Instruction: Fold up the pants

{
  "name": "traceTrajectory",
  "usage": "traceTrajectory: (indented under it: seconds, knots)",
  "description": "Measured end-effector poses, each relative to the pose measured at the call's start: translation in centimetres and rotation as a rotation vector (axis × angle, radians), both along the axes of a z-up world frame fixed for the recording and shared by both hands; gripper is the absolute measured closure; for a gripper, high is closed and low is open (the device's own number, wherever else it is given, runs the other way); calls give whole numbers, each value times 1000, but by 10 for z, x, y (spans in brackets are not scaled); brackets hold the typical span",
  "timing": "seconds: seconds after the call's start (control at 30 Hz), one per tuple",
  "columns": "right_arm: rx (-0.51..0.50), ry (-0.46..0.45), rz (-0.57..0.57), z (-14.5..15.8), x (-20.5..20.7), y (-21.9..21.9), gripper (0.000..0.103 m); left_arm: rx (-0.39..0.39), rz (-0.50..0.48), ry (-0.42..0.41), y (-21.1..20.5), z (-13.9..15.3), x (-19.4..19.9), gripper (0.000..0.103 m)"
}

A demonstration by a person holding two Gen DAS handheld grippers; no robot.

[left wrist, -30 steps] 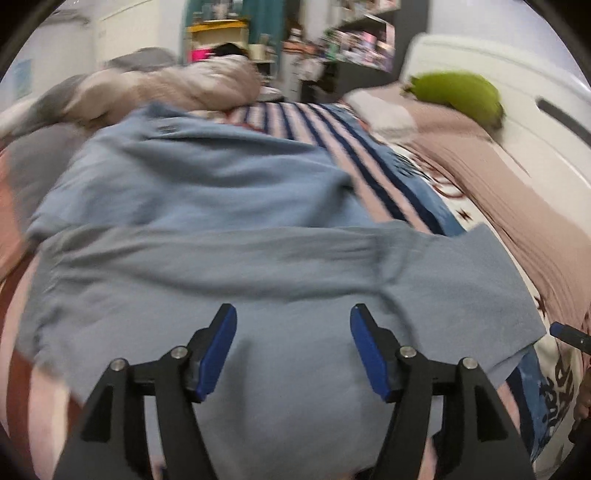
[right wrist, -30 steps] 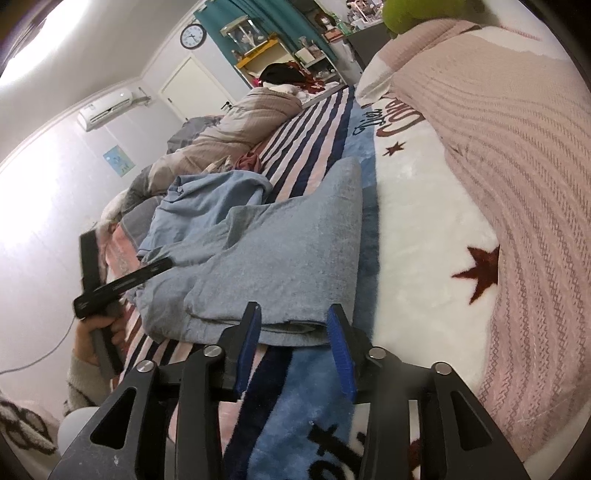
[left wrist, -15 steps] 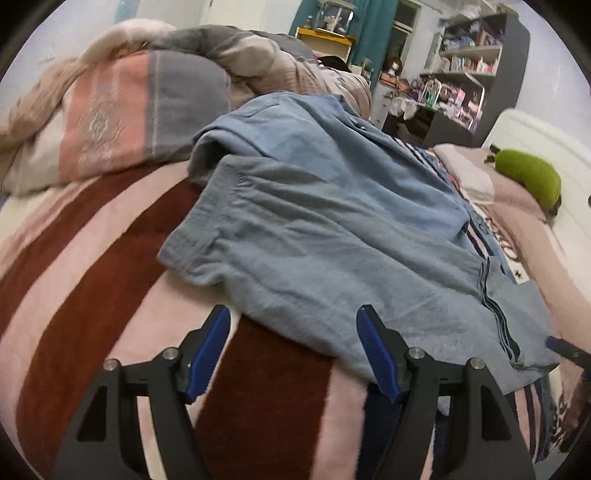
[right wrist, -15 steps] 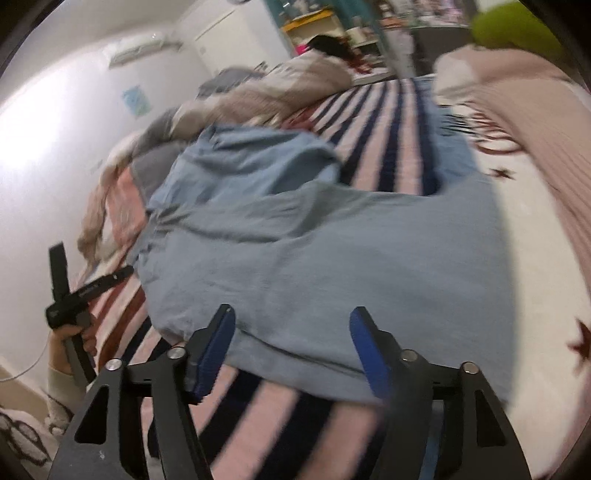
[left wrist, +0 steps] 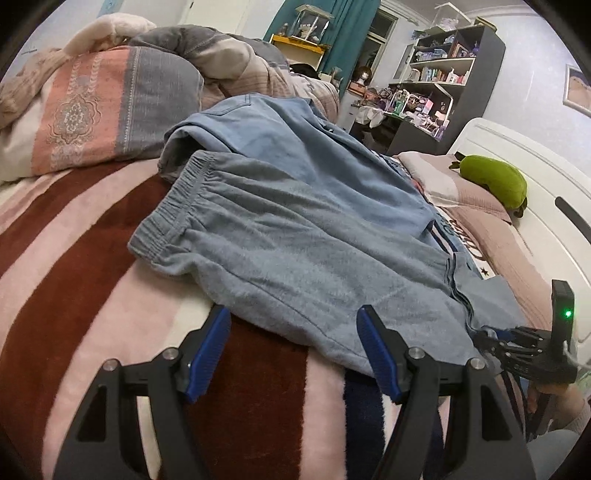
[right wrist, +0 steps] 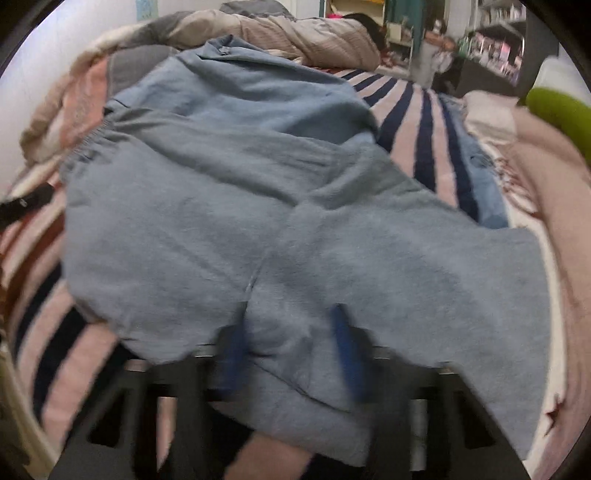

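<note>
The grey-blue soft cotton pants with an elastic waistband [left wrist: 295,251] lie spread across the striped fleece blanket in pink, rust and navy [left wrist: 74,295] that covers the bed, waistband toward the left and leg hems toward the right in the left wrist view; they look flattened, perhaps with one leg laid over the other, though that cannot be told for sure, so the folding seems at an early stage with most of it still to do; the left gripper [left wrist: 293,347] stands with its blue-padded jaws wide apart just at the near edge of the pants, nothing between the pads; the right gripper [right wrist: 291,343] is blurred, its jaws closing with a bunch of the near pants fabric between them, and whether the pads already press on it cannot be told; a judgement is that the next fold would carry this edge across; a lighter blue denim-like garment [left wrist: 288,147] lies touching the far side of the pants and partly under them, which could get dragged along; a patterned pink-and-grey pillow [left wrist: 110,107] and a crumpled beige quilt [right wrist: 295,33] sit beyond; a green plush toy [left wrist: 491,181] rests near the white headboard [left wrist: 524,162], well apart from the work.
</note>
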State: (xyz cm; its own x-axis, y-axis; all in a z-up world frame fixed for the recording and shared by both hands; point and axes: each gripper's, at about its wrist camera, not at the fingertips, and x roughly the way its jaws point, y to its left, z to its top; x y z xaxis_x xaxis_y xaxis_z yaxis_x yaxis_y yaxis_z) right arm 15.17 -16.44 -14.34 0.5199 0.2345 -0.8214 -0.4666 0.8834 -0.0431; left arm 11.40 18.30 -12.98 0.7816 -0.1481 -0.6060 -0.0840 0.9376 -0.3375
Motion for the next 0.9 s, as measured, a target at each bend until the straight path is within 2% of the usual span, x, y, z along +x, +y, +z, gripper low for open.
traceTrajectory:
  seconds: [0.07, 0.17, 0.3, 0.37, 0.5, 0.67, 0.83, 0.9]
  knots:
    - [17, 14, -7, 0, 4, -1, 92, -11, -5, -10, -1, 0, 1, 36]
    - [97, 49, -25, 6, 9, -5, 94, -17, -18, -25, -3, 2, 2, 36]
    - [287, 92, -61, 30, 19, -20, 95, -19, -21, -43, -2, 6, 1, 36]
    - [342, 66, -76, 49, 26, -21, 95, -20, -12, -50, 1, 7, 2, 36]
    - [369, -5, -50, 88, 34, -10, 96, -17, 12, -46, 9, 7, 2, 36]
    - [402, -15, -49, 97, 39, 3, 96, -18, 38, -25, 21, 1, 0, 35]
    - [376, -45, -45, 109, 54, 15, 96, -33, 57, -20, 28, -4, -3, 35]
    - [343, -17, -21, 107, 56, 22, 96, -35, 57, -21, 29, -4, -4, 35]
